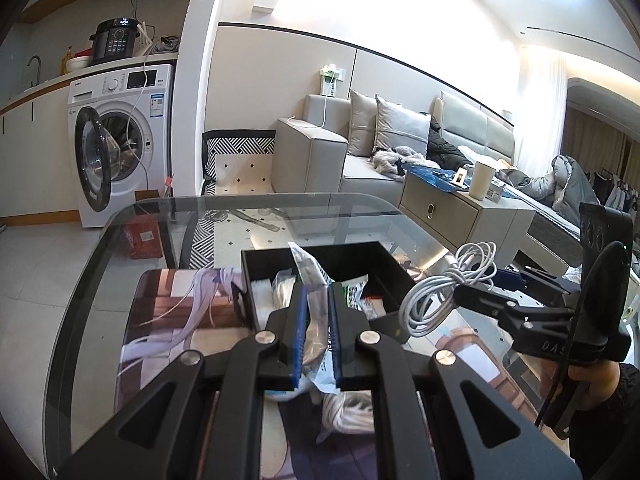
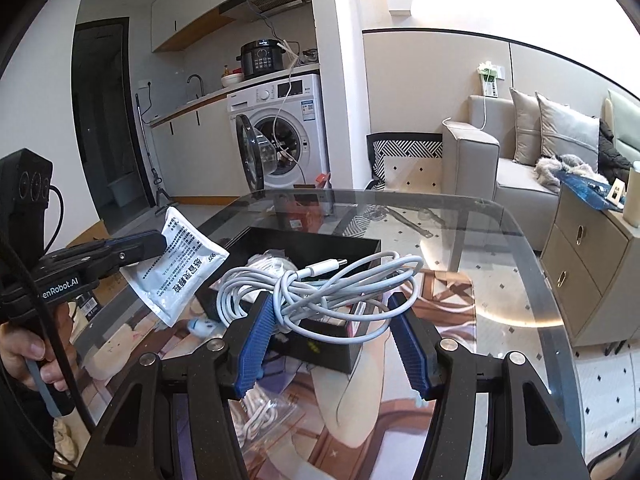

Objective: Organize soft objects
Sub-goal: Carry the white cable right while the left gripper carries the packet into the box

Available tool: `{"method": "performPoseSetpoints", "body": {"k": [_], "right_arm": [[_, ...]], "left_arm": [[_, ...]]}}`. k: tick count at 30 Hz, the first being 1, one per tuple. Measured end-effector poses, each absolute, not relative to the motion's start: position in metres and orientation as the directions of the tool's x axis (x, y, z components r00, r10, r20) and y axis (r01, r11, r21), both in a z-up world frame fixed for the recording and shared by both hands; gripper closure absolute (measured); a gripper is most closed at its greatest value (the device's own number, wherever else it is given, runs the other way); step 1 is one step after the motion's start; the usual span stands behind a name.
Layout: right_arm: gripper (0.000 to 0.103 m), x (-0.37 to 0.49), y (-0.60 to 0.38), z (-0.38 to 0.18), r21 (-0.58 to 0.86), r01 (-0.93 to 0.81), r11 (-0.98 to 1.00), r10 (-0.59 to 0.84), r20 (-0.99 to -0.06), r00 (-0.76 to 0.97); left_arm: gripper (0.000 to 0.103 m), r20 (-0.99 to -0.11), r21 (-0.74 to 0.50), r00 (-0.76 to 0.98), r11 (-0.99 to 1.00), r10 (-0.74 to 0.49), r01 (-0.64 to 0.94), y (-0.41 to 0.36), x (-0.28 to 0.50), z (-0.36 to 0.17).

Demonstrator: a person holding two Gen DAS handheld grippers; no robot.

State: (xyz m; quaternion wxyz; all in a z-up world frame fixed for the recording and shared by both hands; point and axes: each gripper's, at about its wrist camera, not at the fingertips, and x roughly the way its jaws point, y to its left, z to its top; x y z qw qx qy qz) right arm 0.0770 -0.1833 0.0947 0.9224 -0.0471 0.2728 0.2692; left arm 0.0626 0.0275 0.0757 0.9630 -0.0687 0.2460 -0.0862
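Observation:
A silver-white sachet (image 1: 310, 268) stands upright between the blue pads of my left gripper (image 1: 318, 292), which is shut on it just above the black open box (image 1: 352, 254). The right wrist view shows the same sachet (image 2: 180, 268), printed side showing, in the left gripper (image 2: 160, 242) left of the box (image 2: 320, 240). My right gripper (image 2: 329, 304) is shut on a coiled white cable (image 2: 320, 280), lifted over the box's near corner. From the left wrist, the cable (image 1: 436, 296) hangs off the right gripper (image 1: 460, 292) to the box's right. Inside the box lie white bundles and packets.
The box sits on a printed mat (image 1: 172, 312) on a glass table (image 1: 256, 204). A clear bag of white cord (image 2: 264, 408) lies on the mat near me. A beige cabinet (image 2: 580, 264) stands close to the table's right; a sofa and a washing machine are behind.

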Motion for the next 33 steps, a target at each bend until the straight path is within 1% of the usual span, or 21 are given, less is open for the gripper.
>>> {"method": "performPoseSetpoints", "body": {"k": [15, 33], "right_arm": [[0.044, 0.111, -0.155, 0.094, -0.022, -0.514, 0.858, 0.422, -0.541, 0.728], [0.044, 0.138, -0.117, 0.070, -0.116, -0.577, 0.809, 0.400, -0.611, 0.683]], "left_arm": [[0.095, -0.454, -0.168, 0.866, 0.975, -0.210, 0.149, 0.024, 0.103, 0.082], [0.095, -0.499, -0.164, 0.842, 0.977, -0.202, 0.137, 0.026, 0.137, 0.060]]}}
